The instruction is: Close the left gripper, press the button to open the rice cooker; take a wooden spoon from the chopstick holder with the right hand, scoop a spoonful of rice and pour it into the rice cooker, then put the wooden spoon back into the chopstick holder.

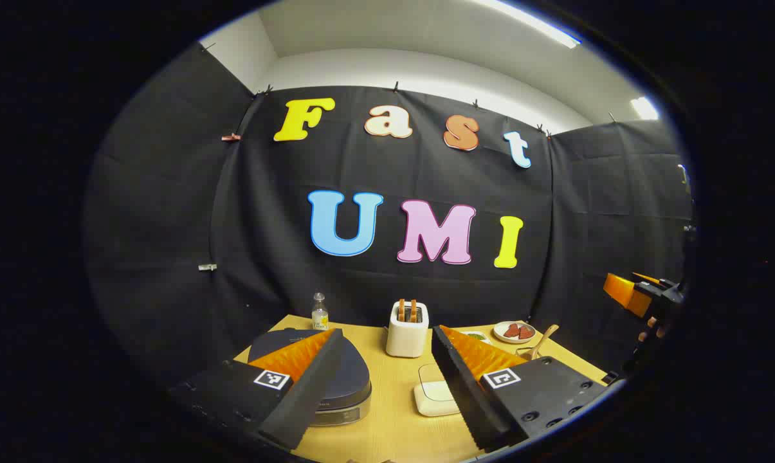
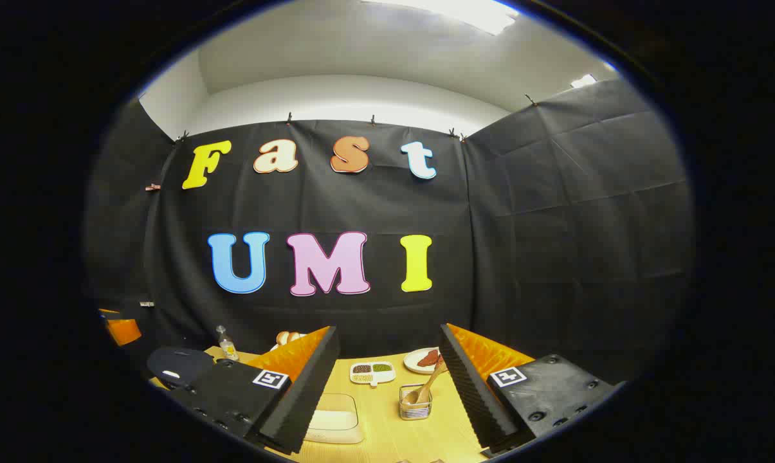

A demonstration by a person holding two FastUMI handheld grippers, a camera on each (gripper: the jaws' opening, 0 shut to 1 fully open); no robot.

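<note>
Booth: black cloth walls on three sides, white ceiling with strip lights above.
Table: pale wood surface, carrying all the kitchen items.
Rice cooker: dark domed lid, shut; it sits at the table's left in the left gripper view, partly behind that gripper's left finger. In the right gripper view it lies at the far left.
Left gripper: fingers spread wide, holding nothing and touching nothing; it hangs above the table with the cooker and a white lidded container seen between its fingers.
Right gripper: fingers spread wide, empty, clear of every item; the chopstick holder stands between them, farther off. It also appears at the right edge of the left gripper view, with part of a hand beneath it.
Toaster: white, two slices upright in its slots, at the table's back centre.
Chopstick holder: small wire basket, upright, on the table's right half.
Wooden spoon: bowl down inside the holder, handle leaning up to the right.
Divided dish: white, with dark and green grains, behind the holder.
Plate: white, with reddish food, just right of the dish.
Bottle: small, clear, near the back wall.
</note>
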